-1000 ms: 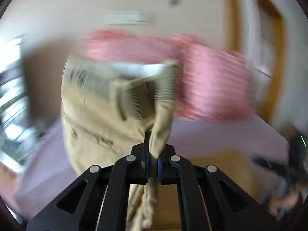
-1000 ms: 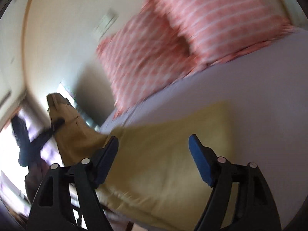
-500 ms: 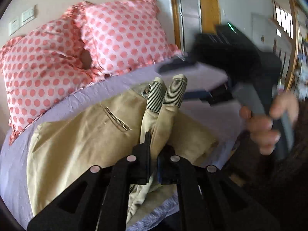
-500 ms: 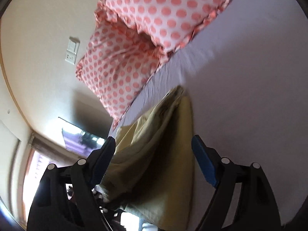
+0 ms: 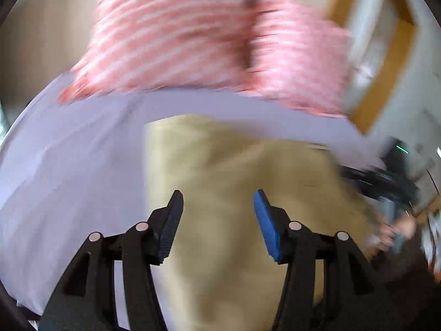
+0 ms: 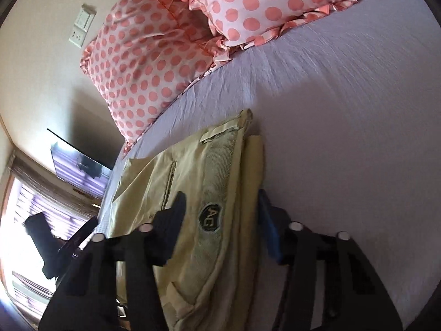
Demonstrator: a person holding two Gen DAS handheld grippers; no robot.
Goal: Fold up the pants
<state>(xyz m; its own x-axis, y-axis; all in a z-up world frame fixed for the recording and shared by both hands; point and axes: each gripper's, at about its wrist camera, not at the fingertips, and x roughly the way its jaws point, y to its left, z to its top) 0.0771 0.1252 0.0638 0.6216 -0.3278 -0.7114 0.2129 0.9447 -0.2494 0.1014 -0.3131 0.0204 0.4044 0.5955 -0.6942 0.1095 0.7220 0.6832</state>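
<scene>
The khaki pants (image 5: pixel 226 182) lie folded on the lavender bed sheet (image 5: pixel 69 160). In the blurred left wrist view my left gripper (image 5: pixel 217 204) is open and empty just above the cloth. In the right wrist view the pants (image 6: pixel 193 182) show their waistband with a dark patch and a back pocket, and my right gripper (image 6: pixel 220 207) is open with its jaws either side of the waistband edge, holding nothing. The left gripper (image 6: pixel 49 245) shows at the far left there, and the right gripper (image 5: pixel 386 176) at the right of the left view.
Two pink polka-dot pillows (image 6: pixel 171 44) lean against the wall at the head of the bed. A wall socket plate (image 6: pixel 82 24) is above them. A window (image 6: pixel 24 220) is at the left, and a wooden door frame (image 5: pixel 386 63) at the right.
My left gripper has let go of the pants cuffs and opened. The pants have dropped flat onto the bed. My right gripper has come down over the waistband.
</scene>
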